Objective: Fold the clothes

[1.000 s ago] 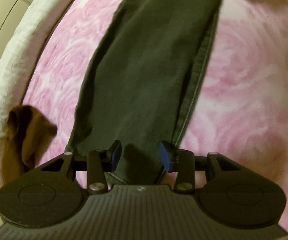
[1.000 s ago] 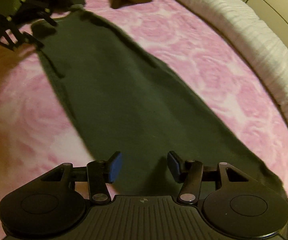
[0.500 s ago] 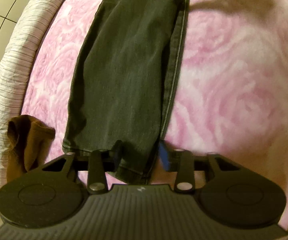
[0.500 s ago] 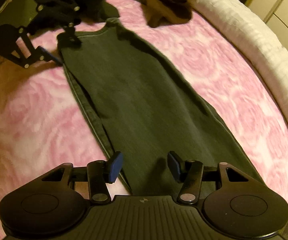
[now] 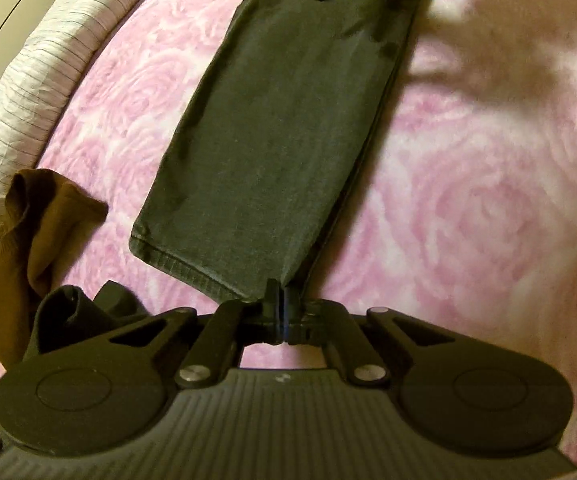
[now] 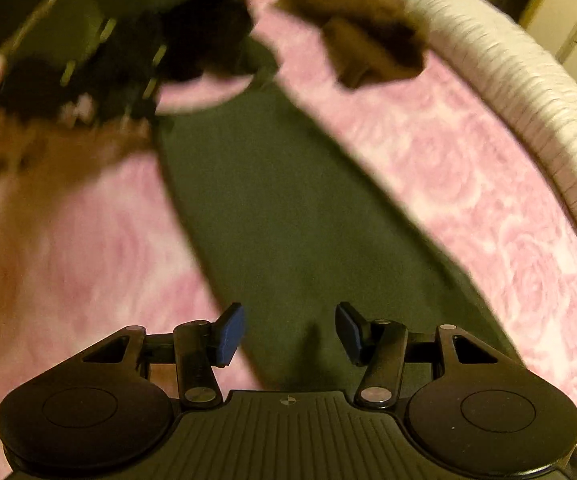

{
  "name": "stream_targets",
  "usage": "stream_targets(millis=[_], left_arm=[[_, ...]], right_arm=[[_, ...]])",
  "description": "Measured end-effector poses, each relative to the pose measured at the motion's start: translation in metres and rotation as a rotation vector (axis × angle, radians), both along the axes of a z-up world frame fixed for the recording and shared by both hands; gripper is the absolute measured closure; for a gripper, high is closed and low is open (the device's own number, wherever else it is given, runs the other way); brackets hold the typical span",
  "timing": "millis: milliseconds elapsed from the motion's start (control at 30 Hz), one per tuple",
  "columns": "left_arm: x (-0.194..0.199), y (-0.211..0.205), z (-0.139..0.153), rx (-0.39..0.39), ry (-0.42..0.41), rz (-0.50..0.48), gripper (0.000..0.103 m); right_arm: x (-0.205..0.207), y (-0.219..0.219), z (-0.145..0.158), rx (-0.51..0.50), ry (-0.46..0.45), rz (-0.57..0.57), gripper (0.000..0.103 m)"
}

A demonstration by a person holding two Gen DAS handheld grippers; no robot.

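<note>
Dark grey trousers [image 5: 288, 128] lie stretched out lengthwise on a pink rose-patterned bedspread [image 5: 488, 220]. My left gripper [image 5: 279, 304] is shut on the right corner of the trouser hem at the leg end. In the right wrist view the same trousers [image 6: 296, 224] run away from me. My right gripper [image 6: 290, 332] is open just above the other end of the trousers, its blue pads [image 6: 230, 334] on either side of the cloth without touching it. The left gripper shows blurred at the far end in the right wrist view [image 6: 128, 68].
A brown garment [image 5: 32, 220] lies bunched at the bed's edge near the hem; it also shows in the right wrist view [image 6: 368, 48]. A dark cloth lump [image 5: 76, 312] sits beside the left gripper. A white quilted border [image 6: 528, 92] runs along the bed edge.
My left gripper has closed on the trouser hem corner; it was open over the hem before. My right gripper stayed open and the view has shifted and blurred.
</note>
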State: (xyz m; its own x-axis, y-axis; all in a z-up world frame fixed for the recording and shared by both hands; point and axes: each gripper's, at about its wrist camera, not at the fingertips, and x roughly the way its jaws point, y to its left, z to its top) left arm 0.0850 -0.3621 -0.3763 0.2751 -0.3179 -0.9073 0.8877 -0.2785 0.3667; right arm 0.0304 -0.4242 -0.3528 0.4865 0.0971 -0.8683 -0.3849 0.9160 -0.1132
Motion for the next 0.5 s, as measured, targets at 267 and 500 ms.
stream_targets(millis=[267, 500], left_arm=[[-0.001, 0.003, -0.01, -0.03, -0.007, 0.033, 0.103], [-0.001, 0.009, 0.005, -0.077, 0.05, 0.135, 0.097]], right_arm=[[0.106, -0.012, -0.031, 0.132, 0.013, -0.159, 0.05], [0.143, -0.035, -0.038, 0.242, -0.029, -0.303, 0.051]])
